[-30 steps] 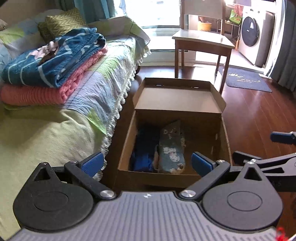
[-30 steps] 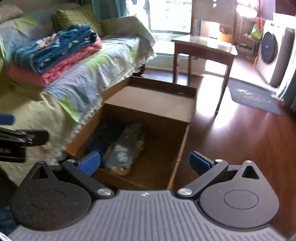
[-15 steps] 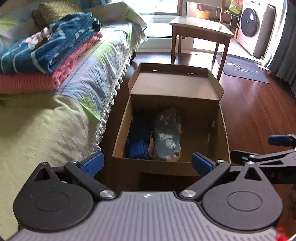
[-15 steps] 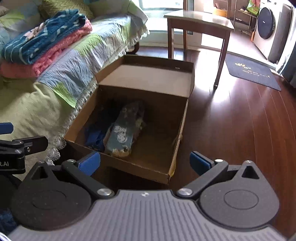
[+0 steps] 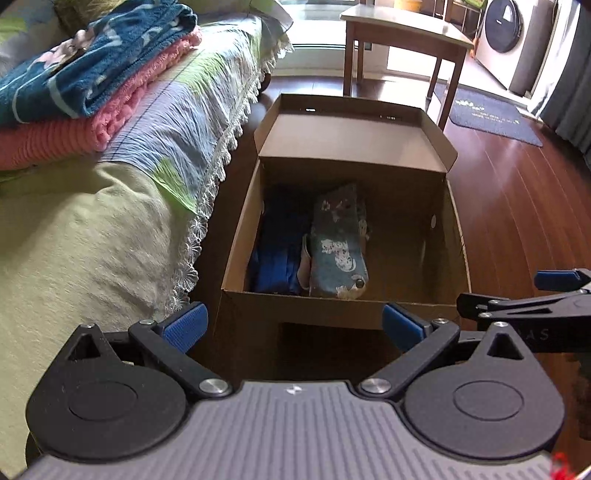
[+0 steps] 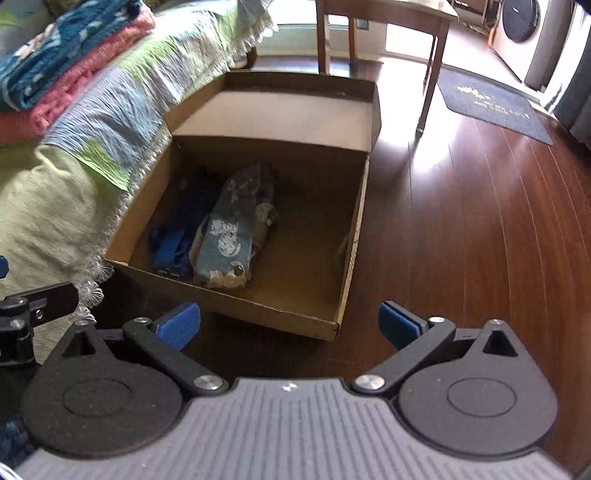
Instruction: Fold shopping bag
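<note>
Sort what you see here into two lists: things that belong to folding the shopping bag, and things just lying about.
Belong to the job:
patterned bag, blue bag, both inside the cardboard box
left gripper, right gripper, both open and empty

Lying about:
stacked blankets on the bed
wooden table
floor mat

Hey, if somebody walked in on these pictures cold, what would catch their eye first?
Probably the open brown cardboard box on the dark wooden floor beside the bed, holding a folded grey-blue patterned fabric bag next to a bright blue folded one. Next, the stack of teal and pink folded blankets on the bed at upper left. Both hand-held grippers, left and right, are open and empty.
</note>
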`<state>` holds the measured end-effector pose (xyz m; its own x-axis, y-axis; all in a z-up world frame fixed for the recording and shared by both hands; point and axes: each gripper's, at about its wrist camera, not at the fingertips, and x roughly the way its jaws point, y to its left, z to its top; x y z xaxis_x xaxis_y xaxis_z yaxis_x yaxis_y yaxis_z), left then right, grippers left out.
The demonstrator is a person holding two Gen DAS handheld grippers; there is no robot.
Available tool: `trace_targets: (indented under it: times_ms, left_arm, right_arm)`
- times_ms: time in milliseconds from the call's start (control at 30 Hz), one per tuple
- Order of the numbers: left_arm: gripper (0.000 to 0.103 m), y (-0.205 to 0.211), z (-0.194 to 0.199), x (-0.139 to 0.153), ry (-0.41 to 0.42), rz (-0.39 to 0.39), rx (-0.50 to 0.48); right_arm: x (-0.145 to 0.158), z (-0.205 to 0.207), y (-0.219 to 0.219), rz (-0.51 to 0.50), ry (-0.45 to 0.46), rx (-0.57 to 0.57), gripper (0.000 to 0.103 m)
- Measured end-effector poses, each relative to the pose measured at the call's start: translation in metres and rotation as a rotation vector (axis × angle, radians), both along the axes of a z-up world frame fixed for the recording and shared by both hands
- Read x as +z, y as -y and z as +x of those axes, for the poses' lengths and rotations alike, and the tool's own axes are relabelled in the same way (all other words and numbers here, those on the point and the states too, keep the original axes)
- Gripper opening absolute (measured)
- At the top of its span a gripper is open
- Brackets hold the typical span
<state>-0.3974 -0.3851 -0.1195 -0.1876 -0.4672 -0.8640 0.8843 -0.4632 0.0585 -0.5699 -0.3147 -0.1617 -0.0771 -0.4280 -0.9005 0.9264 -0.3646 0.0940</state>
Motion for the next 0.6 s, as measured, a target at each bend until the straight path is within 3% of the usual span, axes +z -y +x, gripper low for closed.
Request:
trace_targets:
  times_ms: [600]
  left_arm:
    - [0.101,0.032,0.0,-0.031,0.019,0.08,0.006]
  right_arm:
    - [-0.029,0.007,0.034,0.126,-0.034,-0.012,0.102]
